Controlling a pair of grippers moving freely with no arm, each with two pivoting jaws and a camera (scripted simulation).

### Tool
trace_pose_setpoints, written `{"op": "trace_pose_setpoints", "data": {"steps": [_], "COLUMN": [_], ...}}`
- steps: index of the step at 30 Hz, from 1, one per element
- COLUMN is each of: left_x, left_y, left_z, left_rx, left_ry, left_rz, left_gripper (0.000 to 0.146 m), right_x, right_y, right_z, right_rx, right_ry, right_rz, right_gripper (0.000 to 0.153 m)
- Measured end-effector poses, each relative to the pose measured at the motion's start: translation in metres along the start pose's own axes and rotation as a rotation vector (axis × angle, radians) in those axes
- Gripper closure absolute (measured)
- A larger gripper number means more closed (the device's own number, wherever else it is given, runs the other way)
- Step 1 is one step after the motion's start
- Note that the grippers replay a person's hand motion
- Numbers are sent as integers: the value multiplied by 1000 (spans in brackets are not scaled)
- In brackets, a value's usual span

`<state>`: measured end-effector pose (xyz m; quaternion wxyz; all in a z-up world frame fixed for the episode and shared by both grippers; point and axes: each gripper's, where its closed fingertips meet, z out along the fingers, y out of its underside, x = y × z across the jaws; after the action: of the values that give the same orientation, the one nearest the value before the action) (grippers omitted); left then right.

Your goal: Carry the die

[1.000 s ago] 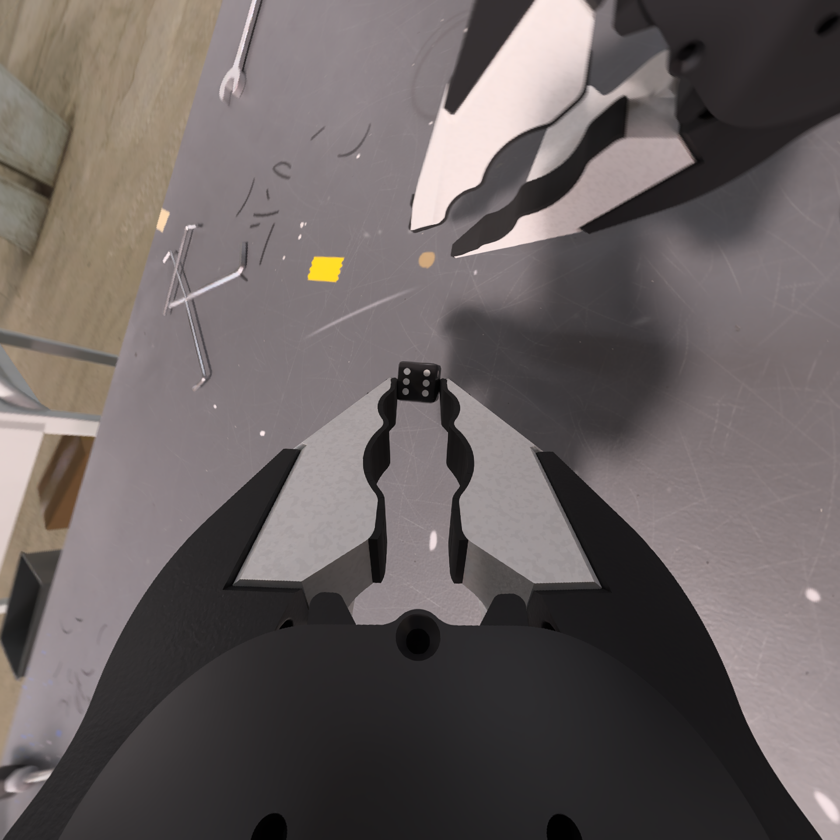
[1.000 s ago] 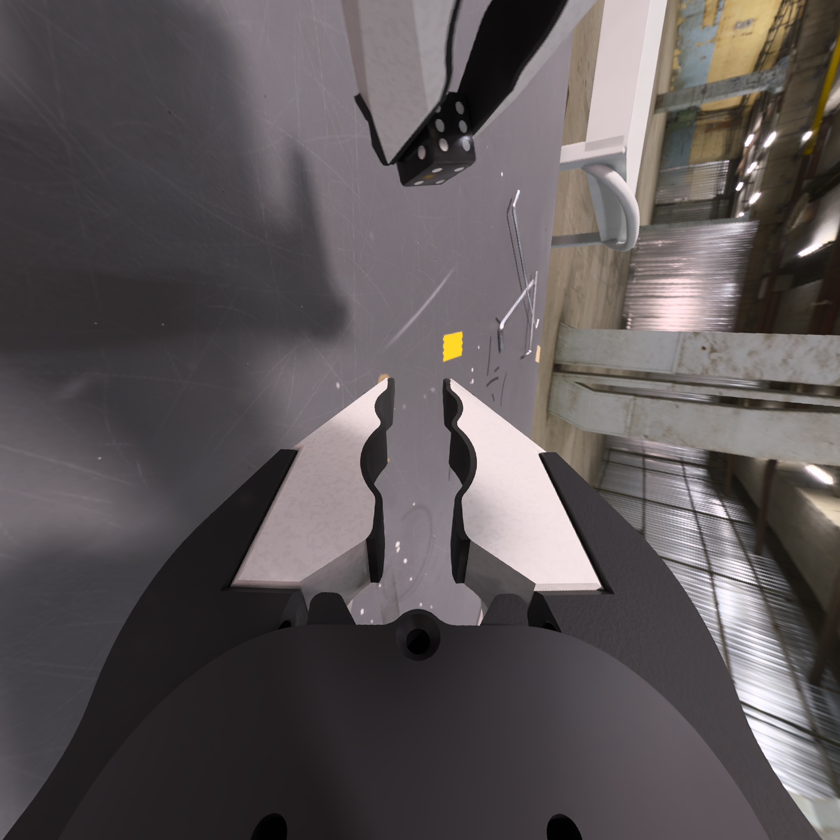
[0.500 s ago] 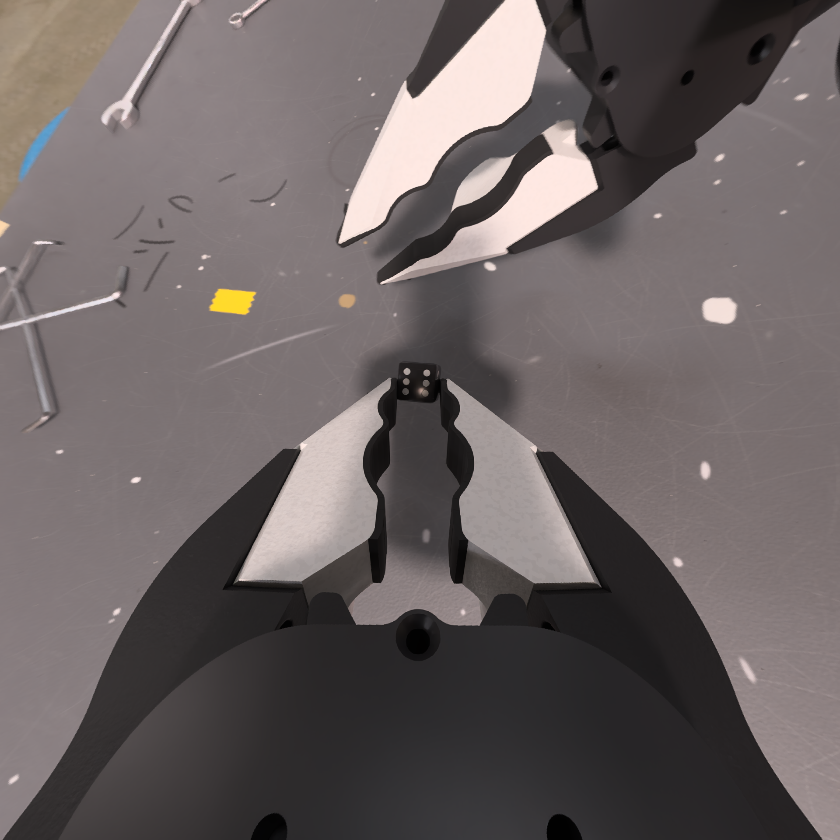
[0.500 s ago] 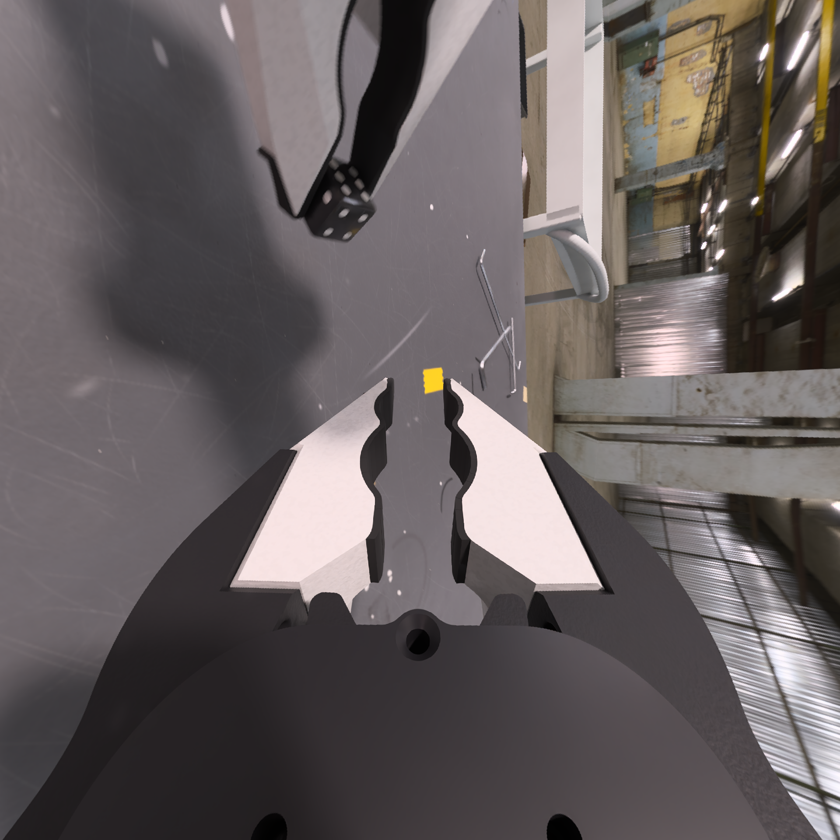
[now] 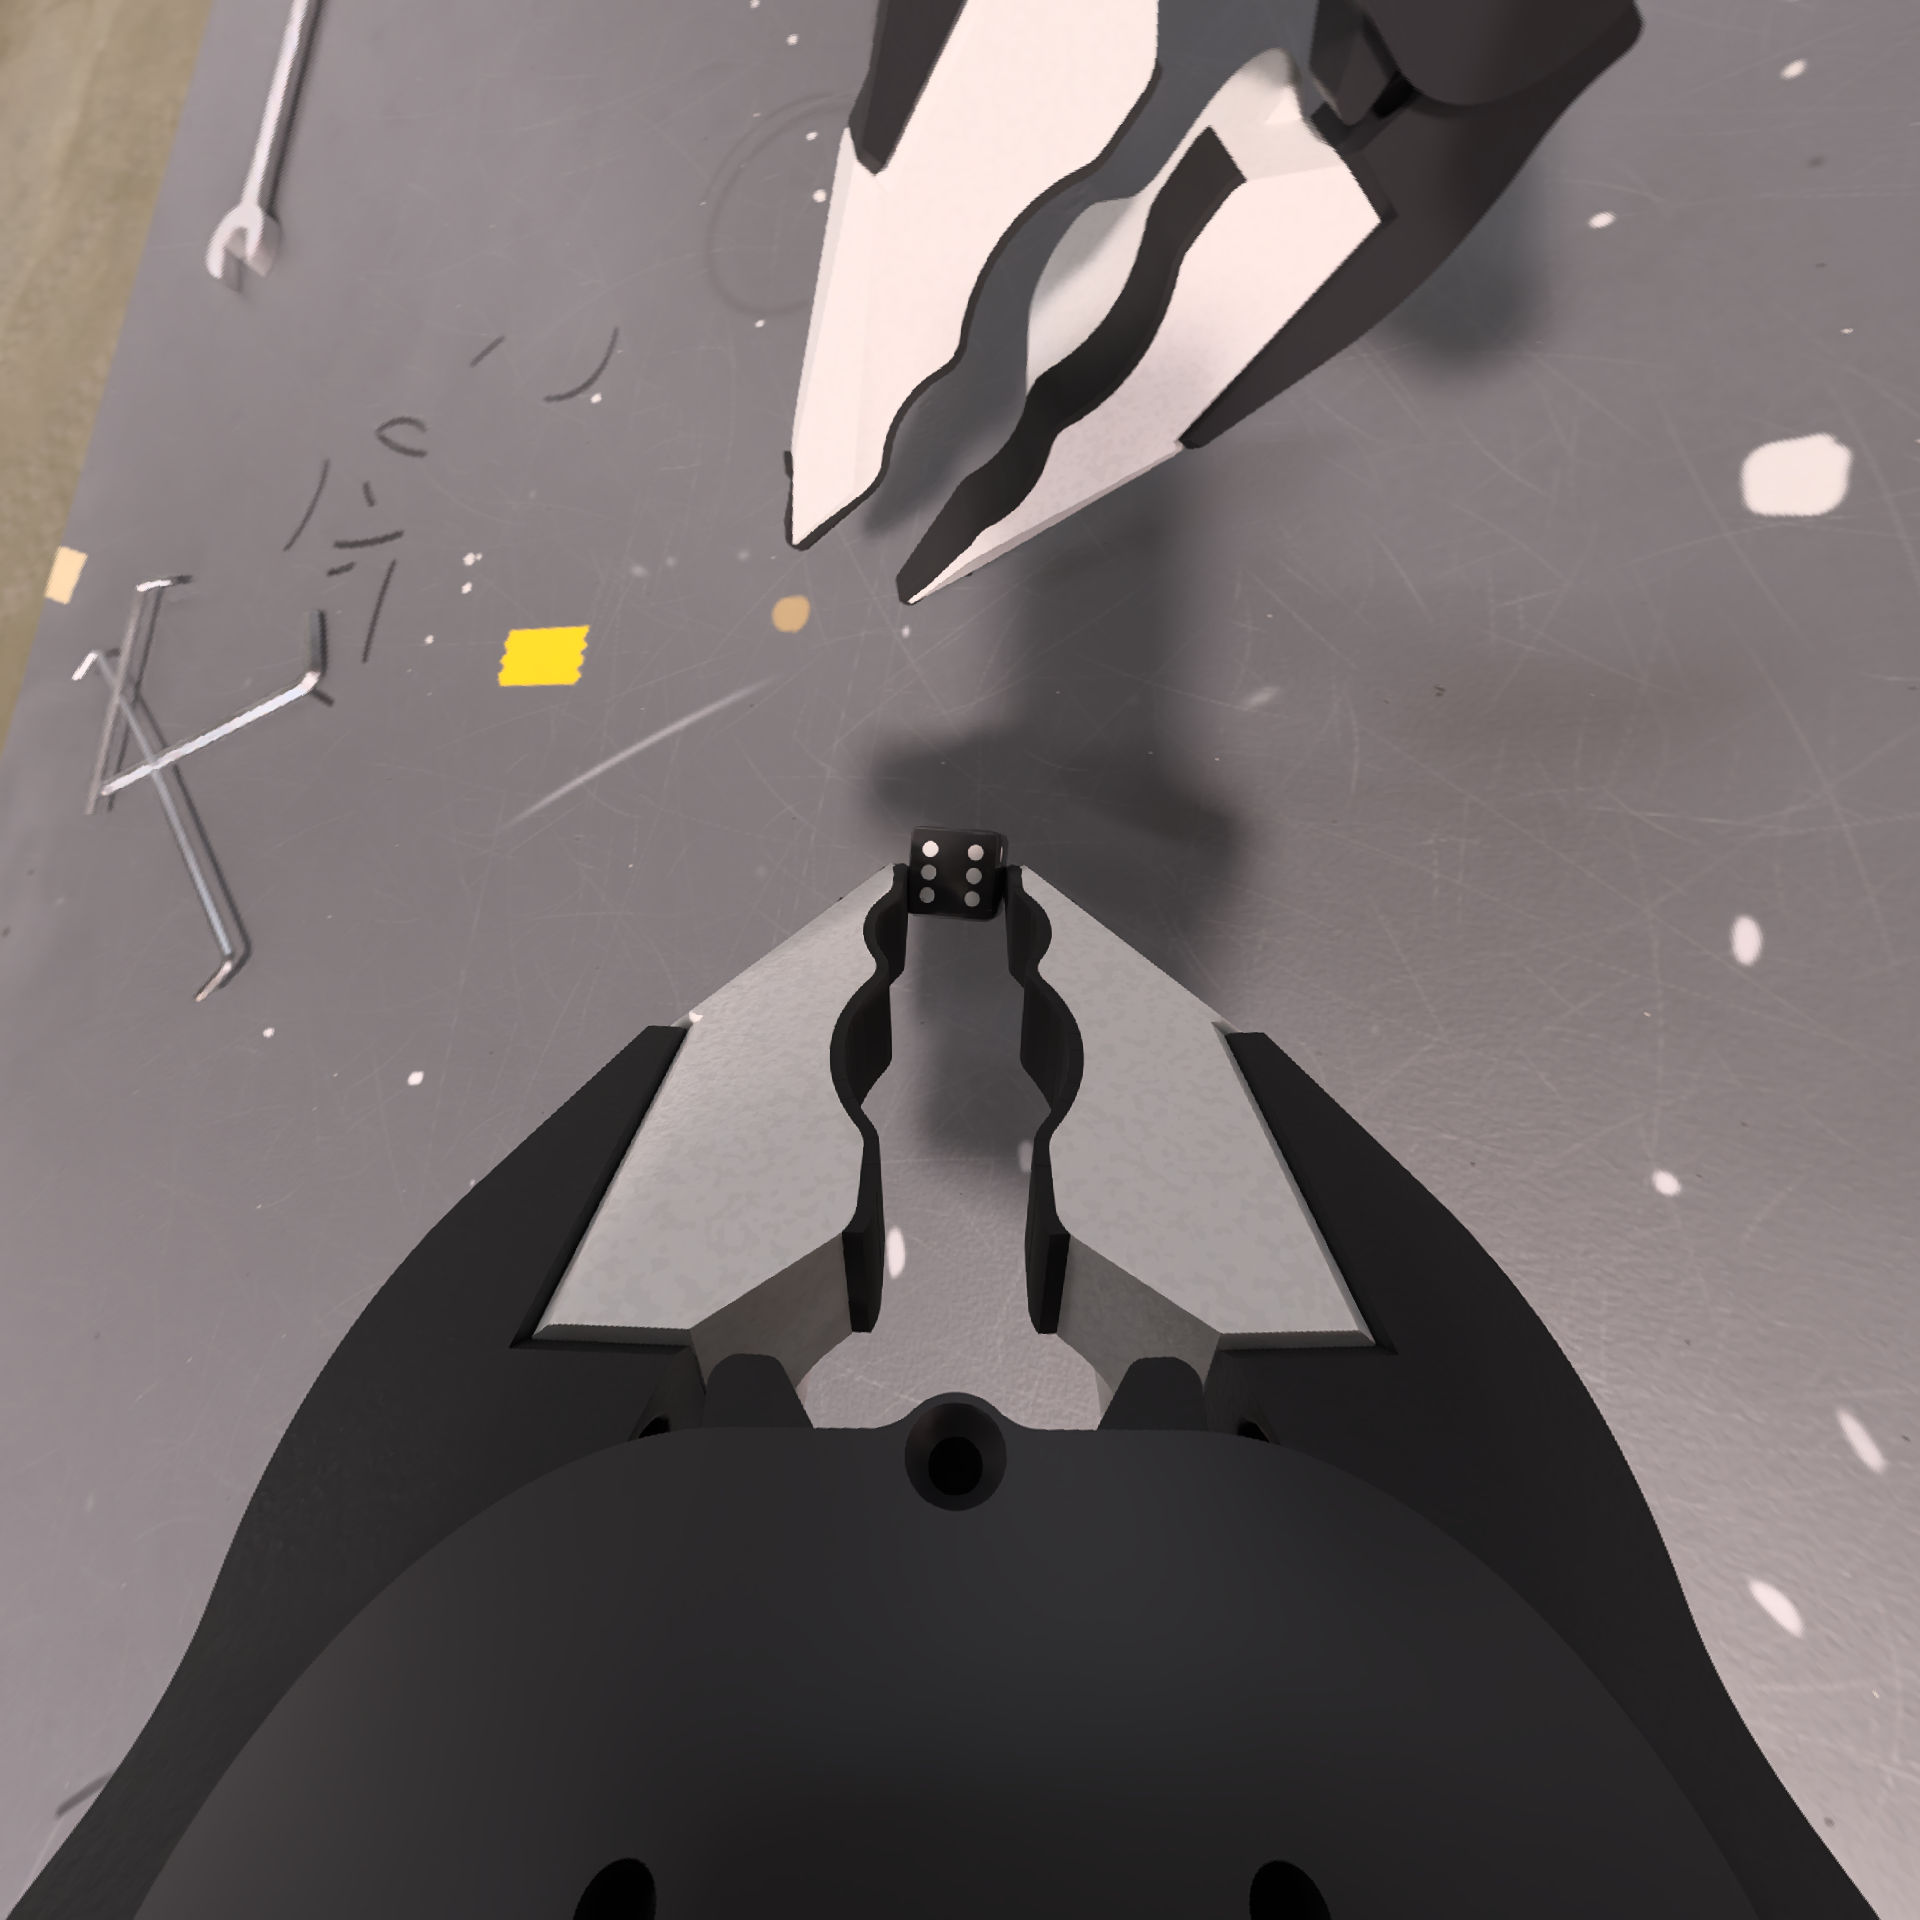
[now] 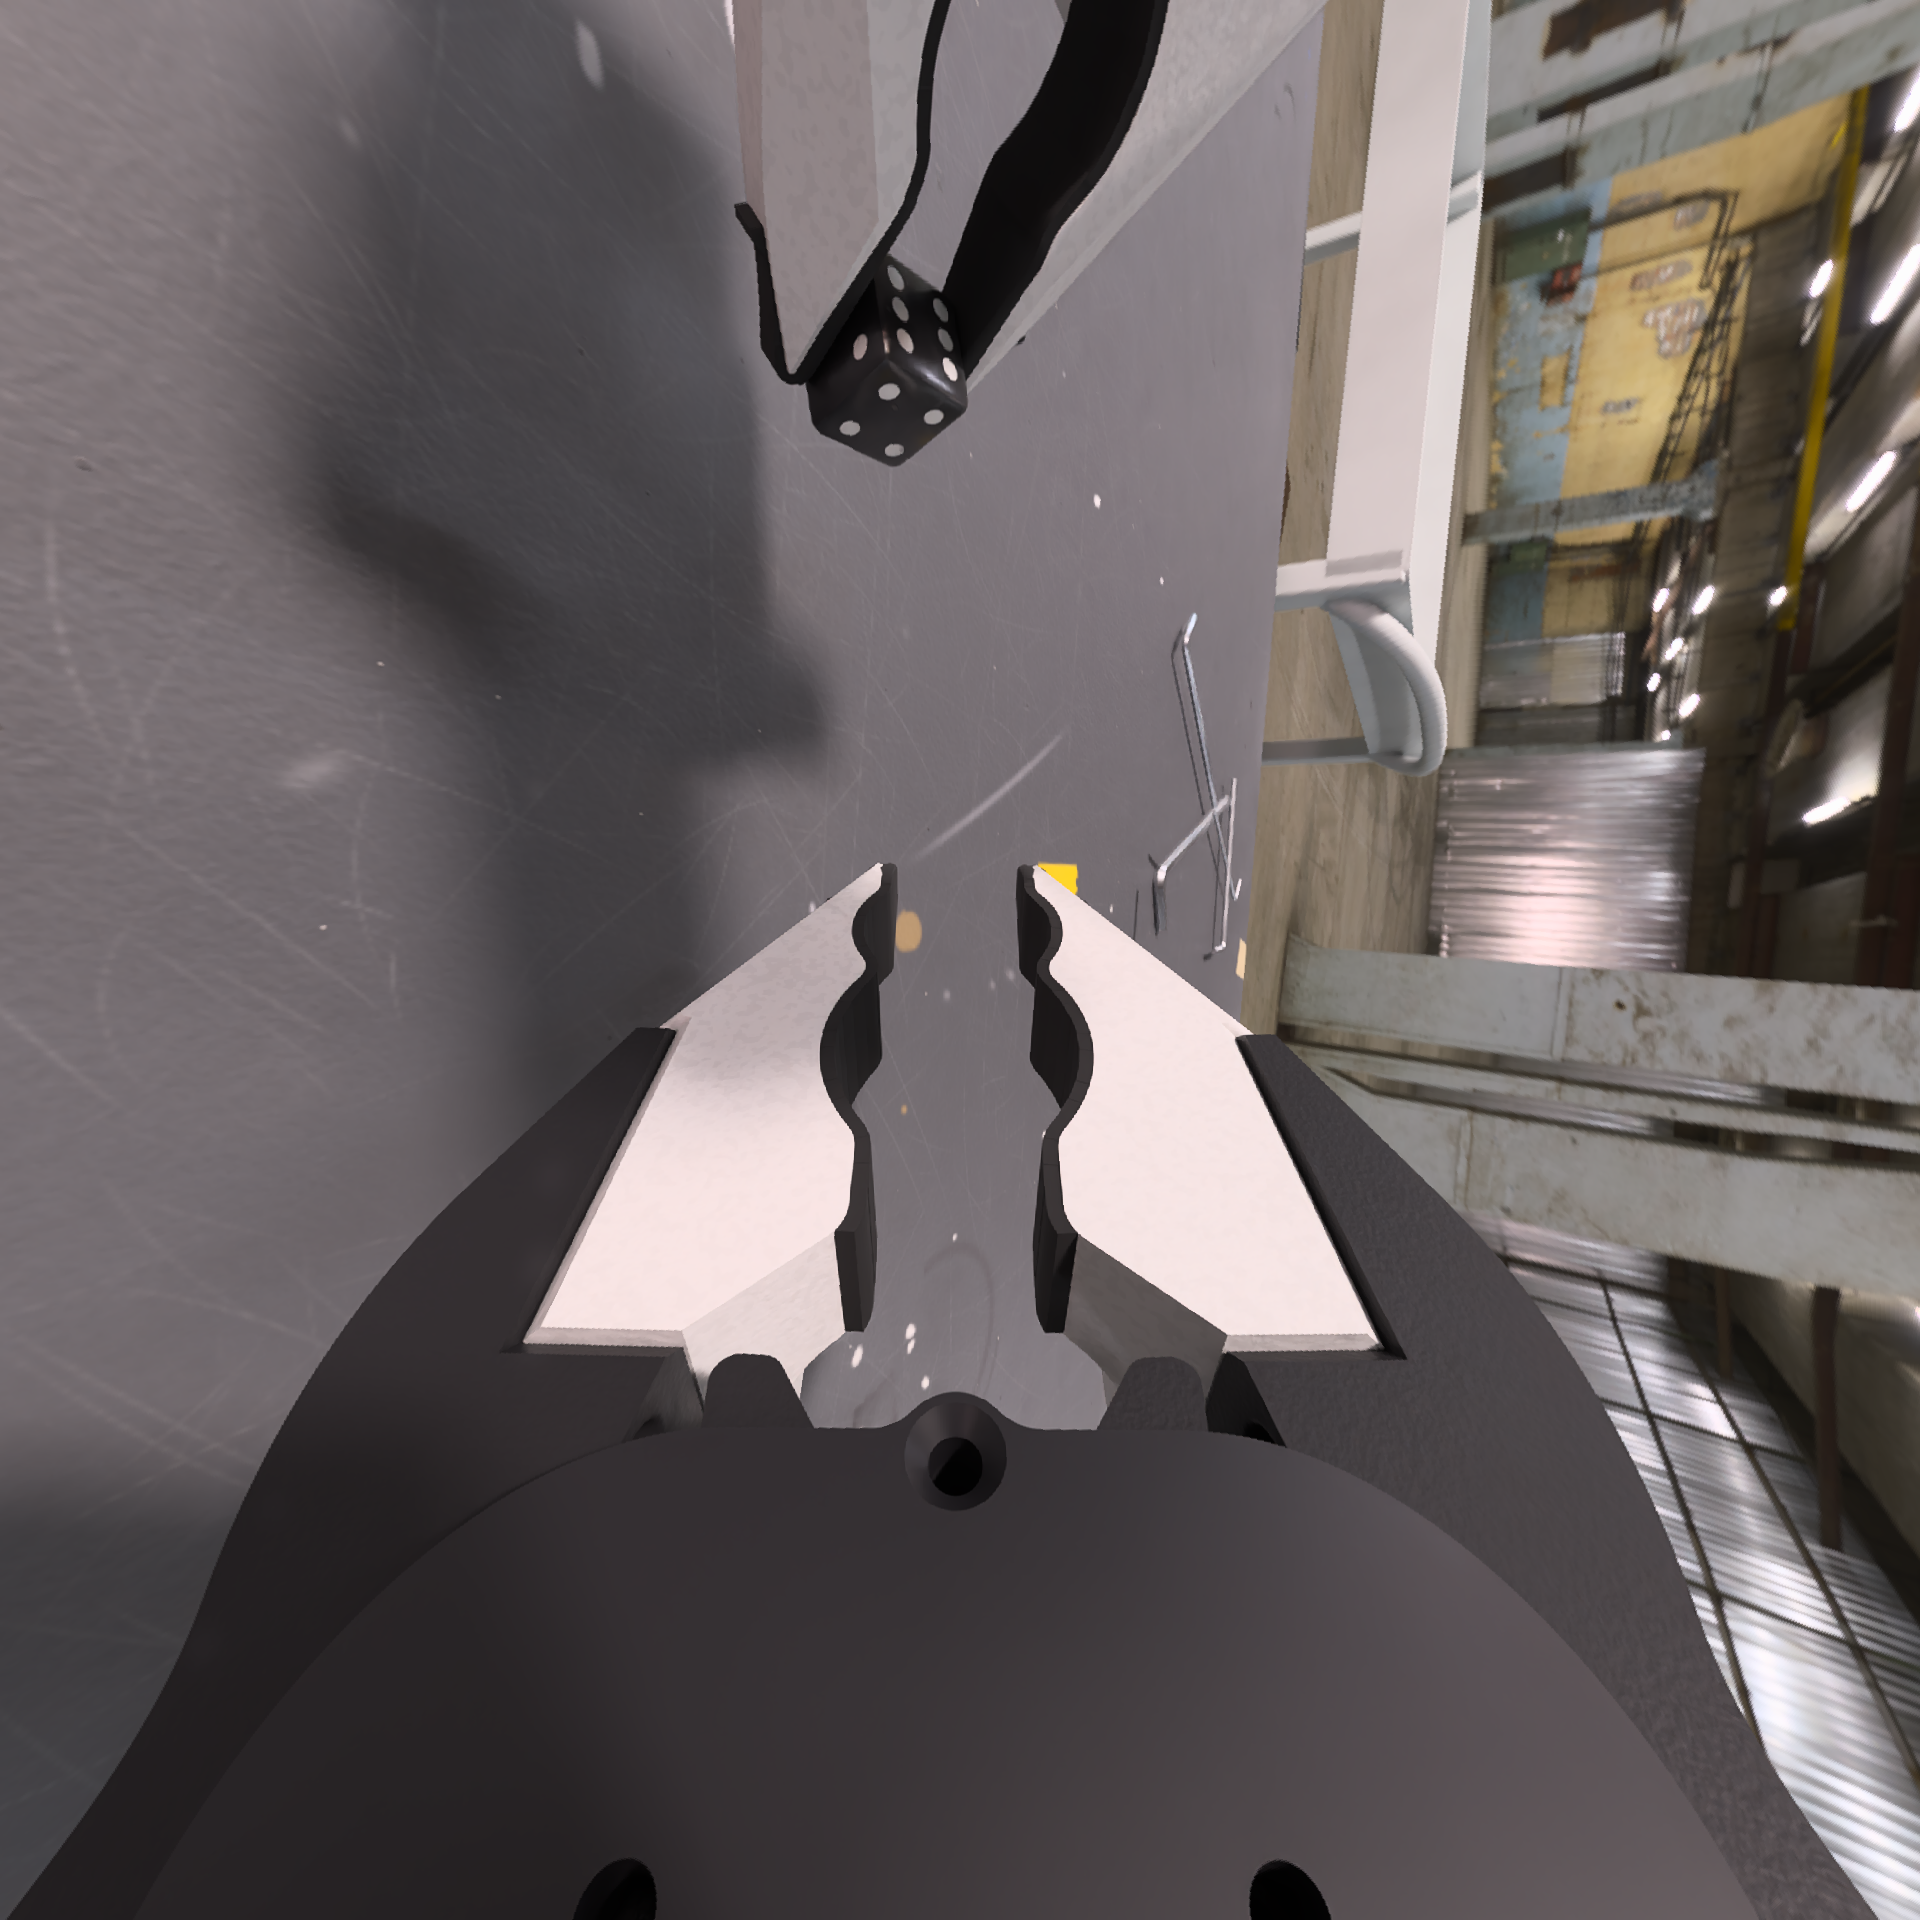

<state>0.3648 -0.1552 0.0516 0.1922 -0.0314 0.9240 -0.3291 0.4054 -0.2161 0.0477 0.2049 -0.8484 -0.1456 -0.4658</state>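
Note:
A small black die (image 5: pixel 956 875) with white pips is pinched between the tips of my left gripper (image 5: pixel 956 871), which is shut on it and holds it above the grey table (image 5: pixel 1455 831). In the right wrist view the die (image 6: pixel 889 382) hangs at the top centre in the left gripper's tips (image 6: pixel 883 343). My right gripper (image 6: pixel 956 883) is open and empty, its tips a short way from the die. In the left wrist view the right gripper (image 5: pixel 862 561) points down from the top, just beyond the die.
Allen keys (image 5: pixel 166 748), a wrench (image 5: pixel 260 156), a yellow tape patch (image 5: pixel 542 657) and metal shavings (image 5: pixel 364 499) lie on the table's left side. The table edge (image 6: pixel 1278 623) runs on the right in the right wrist view, with floor and white equipment (image 6: pixel 1382 416) beyond.
The right gripper has come closer to the die and now points more steeply at it. The left gripper still holds the die and has shifted a little over the table.

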Motion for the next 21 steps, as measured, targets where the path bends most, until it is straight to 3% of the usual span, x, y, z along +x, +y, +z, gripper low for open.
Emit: {"op": "trace_pose_setpoints", "data": {"steps": [7, 10, 14, 17, 21], "left_x": [5, -1, -6, -8, -5], "left_y": [-1, 2, 7, 6, 5], "left_z": [-2, 1, 4, 4, 3], "left_rx": [7, -39, -166, -154, -240], "left_ry": [63, 40, -43, -21, -29], "left_rz": [11, -83, -14, -25, 92], "left_gripper": [128, 128, 128, 128, 128], "right_x": [-2, 0, 1, 1, 1], "right_y": [-4, -1, 0, 0, 0], "right_z": [-2, 0, 3, 1, 0], "right_rx": [35, -30, -101, -102, -120], "right_ry": [-3, 16, 40, 43, 55], "right_rz": [-46, -53, -65, -77, -114], "right_gripper": [130, 130, 131, 131, 131]}}
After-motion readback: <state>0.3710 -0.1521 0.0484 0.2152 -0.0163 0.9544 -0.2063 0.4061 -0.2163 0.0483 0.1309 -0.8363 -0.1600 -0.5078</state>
